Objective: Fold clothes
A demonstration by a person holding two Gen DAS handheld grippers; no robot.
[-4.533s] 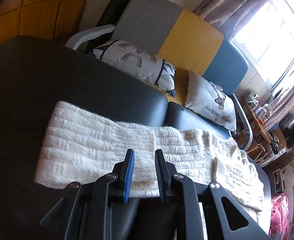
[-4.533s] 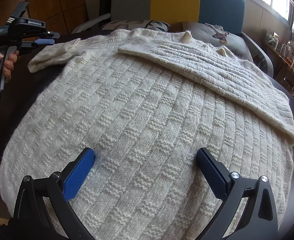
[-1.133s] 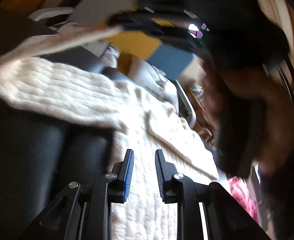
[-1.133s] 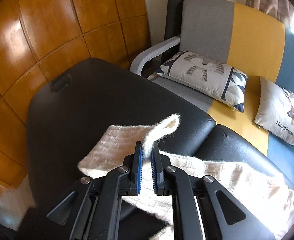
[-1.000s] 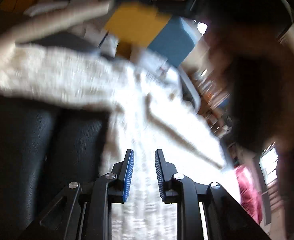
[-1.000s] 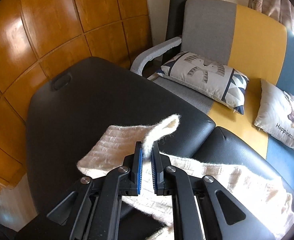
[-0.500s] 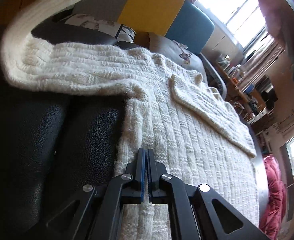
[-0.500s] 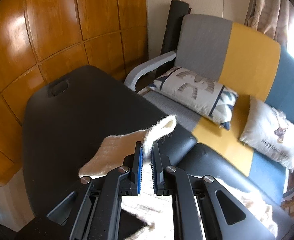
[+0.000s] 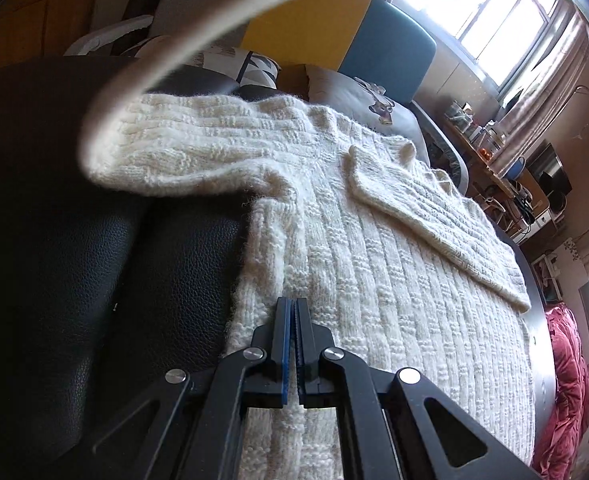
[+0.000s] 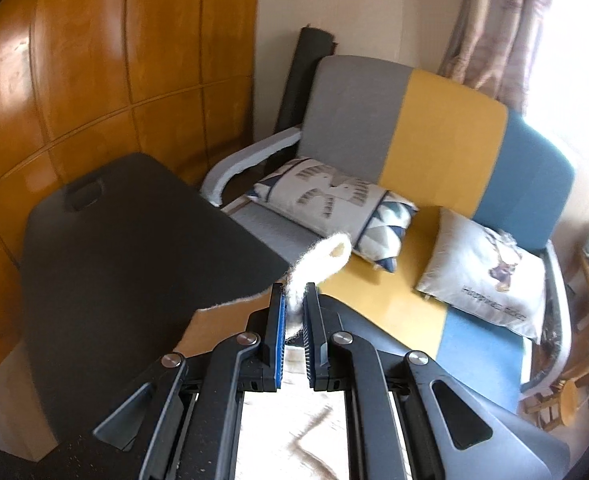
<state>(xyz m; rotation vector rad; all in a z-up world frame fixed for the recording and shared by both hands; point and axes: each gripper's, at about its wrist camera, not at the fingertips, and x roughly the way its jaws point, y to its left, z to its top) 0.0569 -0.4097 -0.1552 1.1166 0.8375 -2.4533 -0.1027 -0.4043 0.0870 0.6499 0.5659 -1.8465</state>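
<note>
Now the right gripper (image 10: pixel 294 304), clamped on the sleeve cuff (image 10: pixel 322 258), has lifted it clear of the black padded table (image 10: pixel 134 240), so the sleeve fold is under way. Meanwhile the left gripper (image 9: pixel 293 312) has just snapped together, pinning the cream knitted sweater (image 9: pixel 394 280) at its side edge. It lies flat, chunky ribbed knit, its other sleeve (image 9: pixel 434 216) already folded across.

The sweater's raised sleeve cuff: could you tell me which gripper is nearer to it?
Right. The right gripper is clamped on the sleeve cuff; the left gripper sits shut low at the sweater body's side edge.
</note>
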